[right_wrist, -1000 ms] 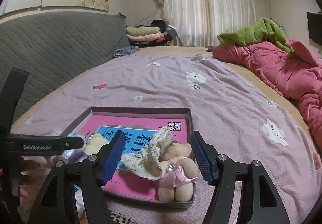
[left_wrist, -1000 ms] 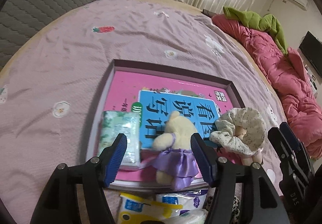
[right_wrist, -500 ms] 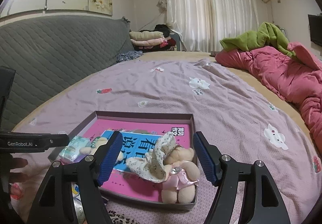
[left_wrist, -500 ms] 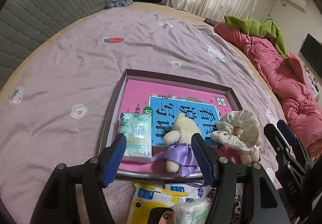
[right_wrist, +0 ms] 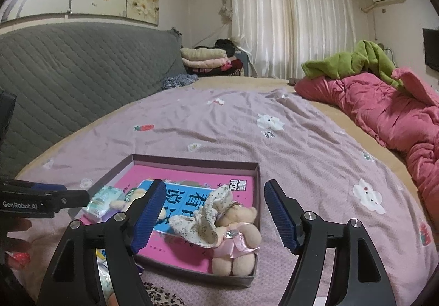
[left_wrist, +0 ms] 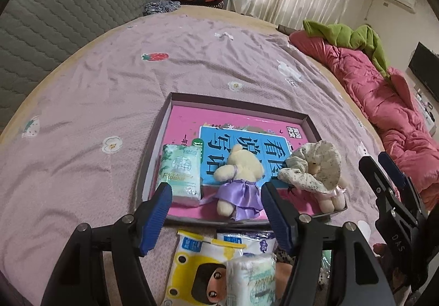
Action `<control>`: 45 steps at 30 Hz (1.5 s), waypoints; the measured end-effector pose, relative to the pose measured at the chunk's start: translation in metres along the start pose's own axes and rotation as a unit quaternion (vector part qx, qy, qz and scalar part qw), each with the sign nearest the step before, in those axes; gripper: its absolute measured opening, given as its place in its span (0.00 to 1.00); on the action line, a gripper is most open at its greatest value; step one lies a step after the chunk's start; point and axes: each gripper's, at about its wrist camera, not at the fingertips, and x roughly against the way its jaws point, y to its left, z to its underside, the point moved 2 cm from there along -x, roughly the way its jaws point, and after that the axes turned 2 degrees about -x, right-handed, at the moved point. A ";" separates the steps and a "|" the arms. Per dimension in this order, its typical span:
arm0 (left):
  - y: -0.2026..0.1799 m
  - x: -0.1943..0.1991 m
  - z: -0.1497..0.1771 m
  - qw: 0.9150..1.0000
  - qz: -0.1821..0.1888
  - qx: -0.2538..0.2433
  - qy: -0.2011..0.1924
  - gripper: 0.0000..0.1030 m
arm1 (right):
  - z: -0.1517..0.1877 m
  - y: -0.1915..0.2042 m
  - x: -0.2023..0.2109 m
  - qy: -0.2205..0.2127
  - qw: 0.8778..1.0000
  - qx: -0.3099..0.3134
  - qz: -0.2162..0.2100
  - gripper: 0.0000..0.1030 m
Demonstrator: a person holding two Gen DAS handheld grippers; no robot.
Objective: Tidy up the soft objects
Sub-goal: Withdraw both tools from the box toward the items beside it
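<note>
Bed: wide bed (left_wrist: 115,91) under a mauve sheet printed with small strawberries and flowers.
Left gripper (left_wrist: 215,214): blue-padded fingers (left_wrist: 156,212) spread apart, empty, hovering over the near edge of the tray.
Tissue pack: green-and-white soft tissue pack (left_wrist: 181,172) lying in the tray's near left corner.
Tray: shallow rectangular cardboard tray (left_wrist: 238,105) with a pink and blue printed book on its floor, resting on the bed.
Purple bear: cream plush bear in a purple satin skirt (left_wrist: 240,177), lying in the tray just right of the tissue pack.
Loose packs: yellow-and-white wipes packet (left_wrist: 200,270) and more tissue packs on the bed, nearer than the tray.
Pink bear: tan plush bear in a pink dress with a floral cloth hat (right_wrist: 233,231), in the tray's near right corner.
Right gripper (right_wrist: 212,216): fingers (right_wrist: 279,218) wide apart, nothing gripped, the pink bear seen between them.
Quilt: crumpled pink quilt (right_wrist: 384,108) at the far right.
</note>
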 end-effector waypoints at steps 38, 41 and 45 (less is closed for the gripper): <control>0.029 0.065 0.050 1.000 -0.009 -0.009 -0.011 0.65 | 0.043 0.039 0.083 -0.009 0.997 0.069 0.021 0.75; 0.026 0.066 0.052 1.000 -0.009 -0.012 -0.011 0.65 | 0.046 0.040 0.089 -0.009 0.997 0.073 0.020 0.75; 0.023 0.067 0.057 1.000 -0.007 -0.016 -0.009 0.65 | 0.050 0.042 0.095 -0.003 0.997 0.076 0.019 0.75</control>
